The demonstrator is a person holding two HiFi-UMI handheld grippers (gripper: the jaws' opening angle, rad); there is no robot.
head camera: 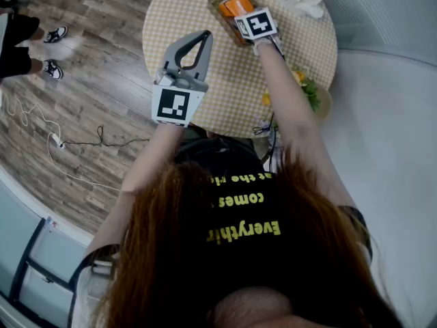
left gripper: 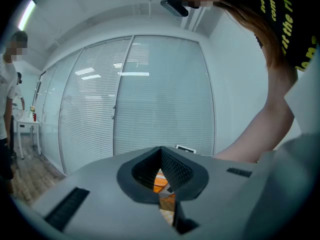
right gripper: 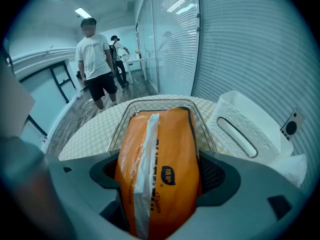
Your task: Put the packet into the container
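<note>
Office-style room, glass partition walls (left gripper: 150,94) with closed blinds, ceiling strip lights (right gripper: 82,12), wood-plank floor (head camera: 89,60), loose cable (head camera: 82,143), round checked-cloth table (head camera: 225,94), people (right gripper: 95,59) standing about.

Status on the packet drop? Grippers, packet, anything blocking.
Left hand-held gripper shut, empty. Right hand-held gripper shut on packet, over container, not released. White basket beside container, not blocking.
</note>
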